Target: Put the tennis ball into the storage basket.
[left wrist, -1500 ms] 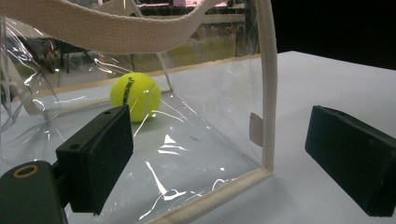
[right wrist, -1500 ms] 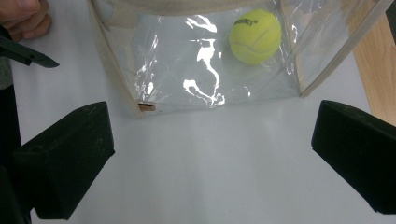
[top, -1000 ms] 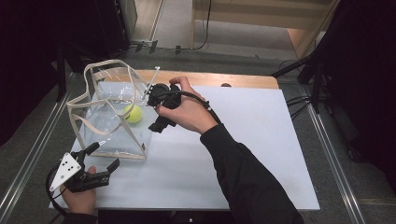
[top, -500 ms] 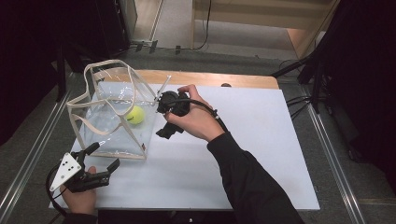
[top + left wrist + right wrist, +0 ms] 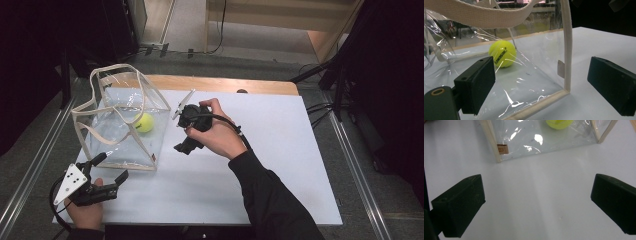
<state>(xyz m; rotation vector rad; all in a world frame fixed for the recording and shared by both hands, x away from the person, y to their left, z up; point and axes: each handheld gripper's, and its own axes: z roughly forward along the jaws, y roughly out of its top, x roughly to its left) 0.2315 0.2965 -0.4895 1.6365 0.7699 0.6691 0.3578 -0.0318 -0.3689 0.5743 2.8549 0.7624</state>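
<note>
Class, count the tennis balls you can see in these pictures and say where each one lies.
1. The tennis ball lies on the bottom of the clear bag, toward its far right corner. None seems hidden, since the bag is transparent.

Black tongs (image 5: 106, 170) with blocky pads, grey triangular plate, black cable, dark sleeve (image 5: 270, 200).

The right gripper view's top edge cuts off most of the tennis ball (image 5: 559, 123) inside the clear bag (image 5: 544, 137).
</note>
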